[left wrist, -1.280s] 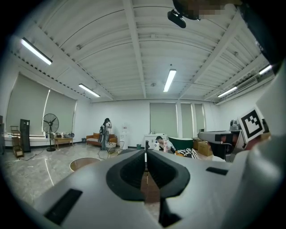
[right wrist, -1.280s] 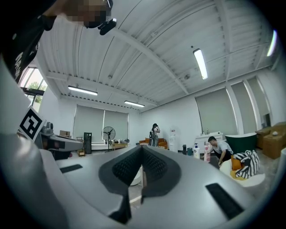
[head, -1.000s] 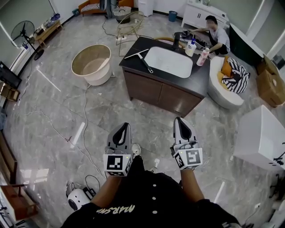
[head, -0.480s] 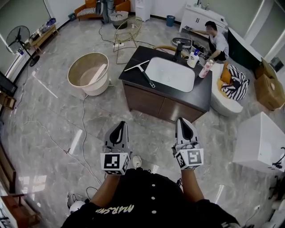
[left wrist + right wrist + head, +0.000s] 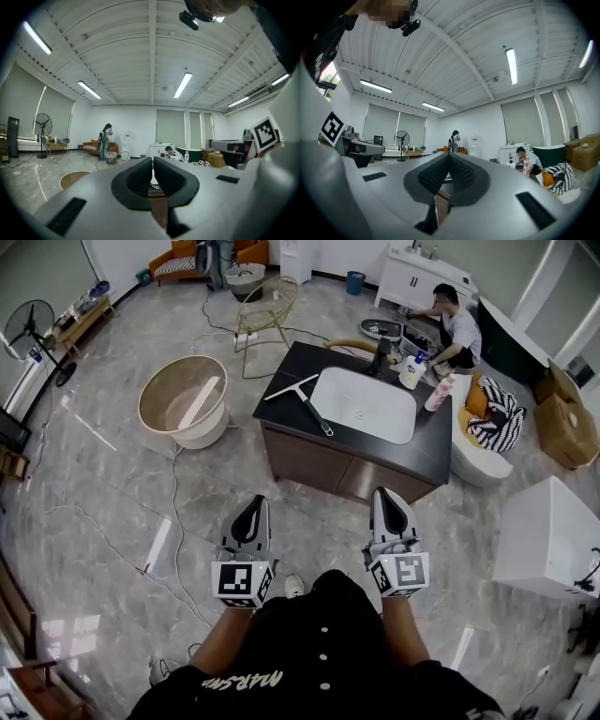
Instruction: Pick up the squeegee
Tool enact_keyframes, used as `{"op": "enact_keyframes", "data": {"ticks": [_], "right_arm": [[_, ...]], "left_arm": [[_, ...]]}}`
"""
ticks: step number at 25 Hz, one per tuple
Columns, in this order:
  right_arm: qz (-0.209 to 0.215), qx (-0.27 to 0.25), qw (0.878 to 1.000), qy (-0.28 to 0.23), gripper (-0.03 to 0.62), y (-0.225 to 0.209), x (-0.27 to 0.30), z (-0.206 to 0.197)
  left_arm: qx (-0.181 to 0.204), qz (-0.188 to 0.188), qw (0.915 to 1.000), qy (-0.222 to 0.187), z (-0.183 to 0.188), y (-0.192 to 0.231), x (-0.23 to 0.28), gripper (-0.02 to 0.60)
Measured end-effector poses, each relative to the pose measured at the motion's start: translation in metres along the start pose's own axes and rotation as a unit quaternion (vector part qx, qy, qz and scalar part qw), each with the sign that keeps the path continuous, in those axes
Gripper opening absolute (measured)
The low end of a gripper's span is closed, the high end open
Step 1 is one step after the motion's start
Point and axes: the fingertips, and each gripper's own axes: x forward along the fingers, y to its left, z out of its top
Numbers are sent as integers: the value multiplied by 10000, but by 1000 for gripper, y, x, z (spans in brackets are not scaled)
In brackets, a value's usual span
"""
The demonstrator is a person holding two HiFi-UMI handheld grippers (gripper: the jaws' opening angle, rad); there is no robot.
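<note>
The squeegee (image 5: 305, 405) lies on the left part of a dark vanity counter (image 5: 281, 416), its pale blade toward the far side and its dark handle pointing at me, beside a white sink (image 5: 364, 404). Both grippers are held side by side over the marble floor, well short of the vanity. Neither touches anything. In the head view my left gripper (image 5: 255, 504) and my right gripper (image 5: 388, 495) point level toward the cabinet. In the left gripper view the left gripper (image 5: 153, 162) has its jaws together and empty. The right gripper (image 5: 449, 159) is shut too, with nothing held.
A round wooden tub (image 5: 183, 395) stands left of the vanity, with cables (image 5: 174, 512) trailing over the floor. Bottles (image 5: 412, 371) stand at the counter's far right. A person (image 5: 457, 322) crouches behind it. A white seat (image 5: 480, 463) and a white box (image 5: 553, 535) are at right.
The vanity and tub have drawn nearer and slid down the head view as I walk toward them. Both grippers stay shut and side by side. The white device on the floor has dropped out of view.
</note>
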Motion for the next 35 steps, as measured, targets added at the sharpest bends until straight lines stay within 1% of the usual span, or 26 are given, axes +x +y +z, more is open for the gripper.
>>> {"op": "enact_keyframes", "data": {"ticks": [3, 7, 10, 13, 17, 25, 31, 35], "right_arm": [[-38, 38, 9999, 113, -3, -3, 11, -6], [-117, 290, 9992, 237, -3, -13, 29, -16], [-114, 260, 9992, 286, -3, -17, 47, -23], [-42, 192, 9994, 268, -3, -21, 72, -22], [16, 241, 9995, 215, -3, -33, 108, -21], [192, 235, 9993, 212, -3, -69, 188, -21], [319, 248, 9990, 174, -3, -110, 248, -16], [438, 188, 9987, 202, -3, -136, 286, -21]], "left_arm": [[-20, -22, 10000, 86, -6, 8, 12, 20], [-96, -76, 9999, 94, -7, 14, 32, 20], [-101, -105, 9999, 70, -6, 20, 48, 20], [-109, -32, 9999, 75, -4, 31, 67, 20], [-107, 14, 9999, 77, 0, 45, 98, 20], [-30, 112, 9999, 51, 16, 63, 177, 20], [26, 187, 9998, 51, 32, 68, 246, 20], [30, 299, 9995, 66, 34, 74, 293, 20]]}}
